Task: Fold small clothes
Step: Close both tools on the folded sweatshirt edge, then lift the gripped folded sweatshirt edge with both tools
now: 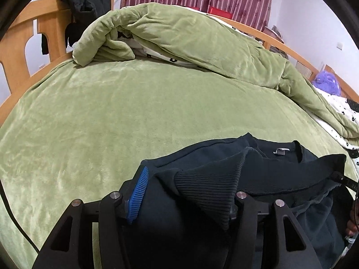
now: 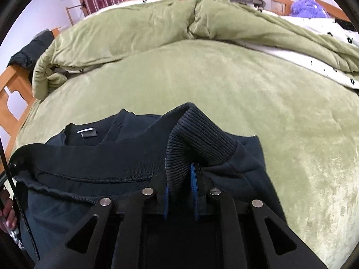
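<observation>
Dark navy ribbed-hem sweatshirt (image 2: 94,163) lies on green plush bedspread (image 2: 224,94). Right gripper (image 2: 179,190) clamps its ribbed hem. Left gripper (image 1: 184,197) apparently pinches hem too; fabric hides the far finger.

A small dark navy cotton sweatshirt with ribbed cuffs and hem (image 1: 264,174) (image 2: 94,163) lies bunched at six o'clock in both views on the green plush bedcover. Its round neckline with a grey label faces twelve o'clock. Ribbed cuffs stand lifted and creased, hem band doubled across the body.
</observation>
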Tool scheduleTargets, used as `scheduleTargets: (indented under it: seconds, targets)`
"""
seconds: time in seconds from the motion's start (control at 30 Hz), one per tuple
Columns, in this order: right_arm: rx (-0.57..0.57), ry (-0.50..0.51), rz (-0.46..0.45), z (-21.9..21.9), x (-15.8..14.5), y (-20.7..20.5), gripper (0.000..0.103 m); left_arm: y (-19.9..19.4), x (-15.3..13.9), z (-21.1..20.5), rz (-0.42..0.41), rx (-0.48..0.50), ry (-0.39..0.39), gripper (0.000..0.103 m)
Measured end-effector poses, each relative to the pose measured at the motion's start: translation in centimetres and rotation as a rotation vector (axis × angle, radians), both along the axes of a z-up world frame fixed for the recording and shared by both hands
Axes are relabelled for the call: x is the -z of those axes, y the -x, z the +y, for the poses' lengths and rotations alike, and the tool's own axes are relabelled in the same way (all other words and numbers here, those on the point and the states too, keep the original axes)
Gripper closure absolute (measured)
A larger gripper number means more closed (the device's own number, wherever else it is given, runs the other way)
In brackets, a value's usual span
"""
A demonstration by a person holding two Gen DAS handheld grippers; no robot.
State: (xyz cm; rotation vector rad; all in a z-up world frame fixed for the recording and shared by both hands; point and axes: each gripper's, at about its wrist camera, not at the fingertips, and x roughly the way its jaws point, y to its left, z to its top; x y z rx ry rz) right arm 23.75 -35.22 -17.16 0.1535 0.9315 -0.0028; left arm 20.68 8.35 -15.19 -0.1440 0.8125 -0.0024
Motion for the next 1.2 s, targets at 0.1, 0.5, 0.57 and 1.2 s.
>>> scheduleTargets:
  seconds: [0.1,0.5,0.57,1.2]
  targets:
    - [-0.003,0.038,-0.037,-0.1,-0.8,1.3,0.08,0.5,-0.8,0.1,-0.02,-0.003,-0.007,0.049]
    - [0.018,0.039,-0.129,-1.3,-5.8,5.5,0.076,3.3,-5.2,-1.6,-0.063,0.046,-0.019,0.047]
    - [0.016,0.038,-0.14,-1.3,-6.4,6.2,0.075,3.8,-5.2,-1.5,-0.059,0.042,0.002,0.047]
    - [-0.058,0.076,-0.052,0.9,-2.9,8.2,0.075,6.2,-3.8,0.9,-0.04,-0.028,0.018,0.04]
